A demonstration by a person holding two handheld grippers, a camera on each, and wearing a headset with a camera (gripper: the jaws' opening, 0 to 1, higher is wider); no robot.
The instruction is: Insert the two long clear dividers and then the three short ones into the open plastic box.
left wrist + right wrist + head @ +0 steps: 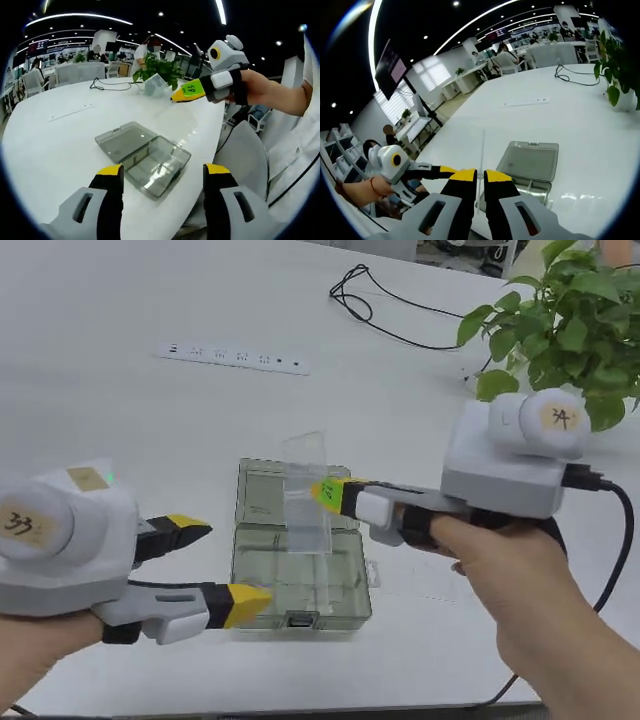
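Now, with our right gripper (479,181) clenched on a clear divider (303,465) above the open box (255,570) on the worktop (120,430) and our left gripper (222,565) released beside it, we risk a tilted divider missing its slots.

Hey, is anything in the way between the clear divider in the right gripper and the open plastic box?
Nothing visible. The right gripper holds the flat clear plastic divider upright over the open clear plastic box; the left gripper sits open by the box's near left corner, off that path.
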